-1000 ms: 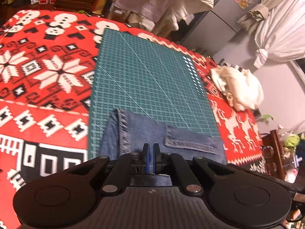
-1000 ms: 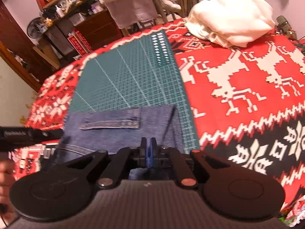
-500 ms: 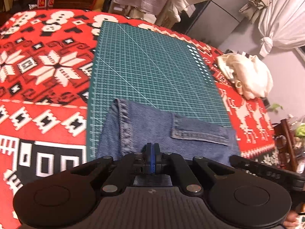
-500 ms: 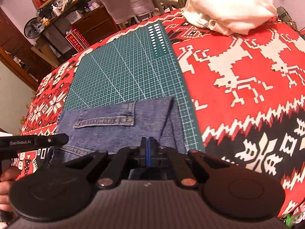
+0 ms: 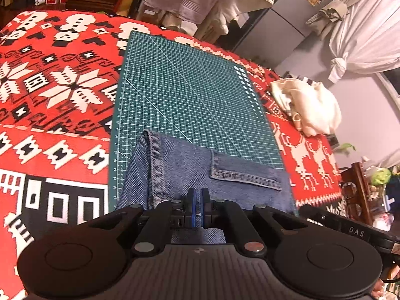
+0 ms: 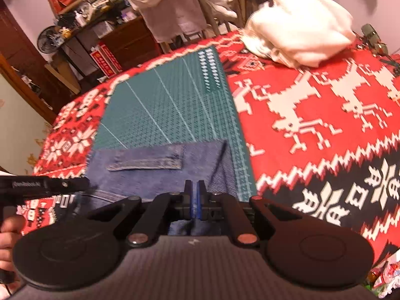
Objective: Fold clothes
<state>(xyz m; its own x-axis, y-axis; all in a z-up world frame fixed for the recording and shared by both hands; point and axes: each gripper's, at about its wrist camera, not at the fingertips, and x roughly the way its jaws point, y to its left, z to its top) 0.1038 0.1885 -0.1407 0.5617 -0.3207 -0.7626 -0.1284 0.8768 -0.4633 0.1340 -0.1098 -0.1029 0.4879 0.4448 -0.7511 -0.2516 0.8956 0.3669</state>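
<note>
Folded blue jeans [image 5: 190,170] lie on the near end of a green cutting mat [image 5: 187,95], back pocket up. My left gripper [image 5: 198,200] sits at their near edge, its blue pads closed on a fold of denim. In the right wrist view the same jeans [image 6: 150,180] cover the near end of the mat [image 6: 162,110]. My right gripper [image 6: 194,195] pinches denim bunched under its pads near the jeans' right side. The left gripper's black body [image 6: 45,187] shows at the left there, with a hand [image 6: 10,232] below it.
A red, white and black patterned blanket [image 5: 55,95] covers the surface around the mat. A cream garment [image 5: 310,107] lies in a heap at the far right, also in the right wrist view [image 6: 300,27]. Shelves, hanging clothes and curtains stand beyond the edges.
Both grippers stay at the jeans' near edge. The right wrist view has shifted and blurred. A slightly wider slit shows between the pads than half a second ago.
</note>
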